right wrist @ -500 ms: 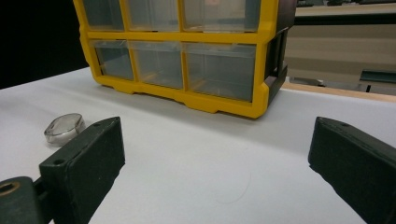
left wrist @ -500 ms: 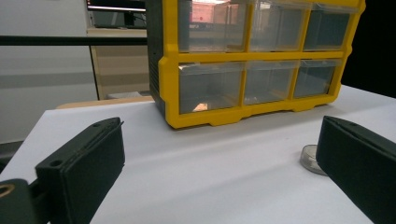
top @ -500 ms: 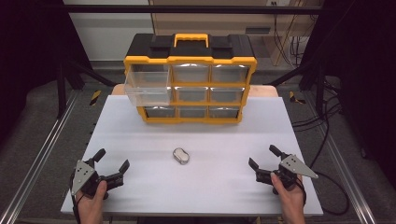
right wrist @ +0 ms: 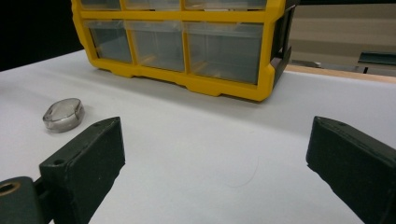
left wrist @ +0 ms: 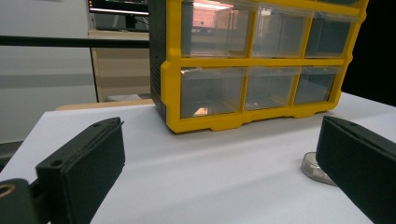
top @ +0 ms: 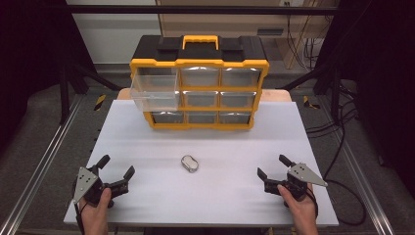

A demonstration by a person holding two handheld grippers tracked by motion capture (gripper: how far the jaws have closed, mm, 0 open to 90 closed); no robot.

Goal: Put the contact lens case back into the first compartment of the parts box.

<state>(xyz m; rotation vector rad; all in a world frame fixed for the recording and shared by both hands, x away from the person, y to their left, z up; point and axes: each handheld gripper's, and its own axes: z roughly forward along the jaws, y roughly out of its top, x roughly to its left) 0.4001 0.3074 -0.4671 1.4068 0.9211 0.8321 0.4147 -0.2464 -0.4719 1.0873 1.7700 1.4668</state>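
High view: compared with half a second earlier, nothing had visibly shifted; work on the small oval case [top: 189, 163] had not begun. It lay mid-counter [top: 147, 142], well apart from both tools. Left gripper [top: 116, 173] and right gripper [top: 272, 168] held their fingers spread, empty. The organiser [top: 199, 83] had its top-left drawer [top: 154, 90] pulled out.

Left gripper view: case [left wrist: 314, 168] beside one finger.

Right gripper view: case [right wrist: 63, 114] apart. No legible writing.
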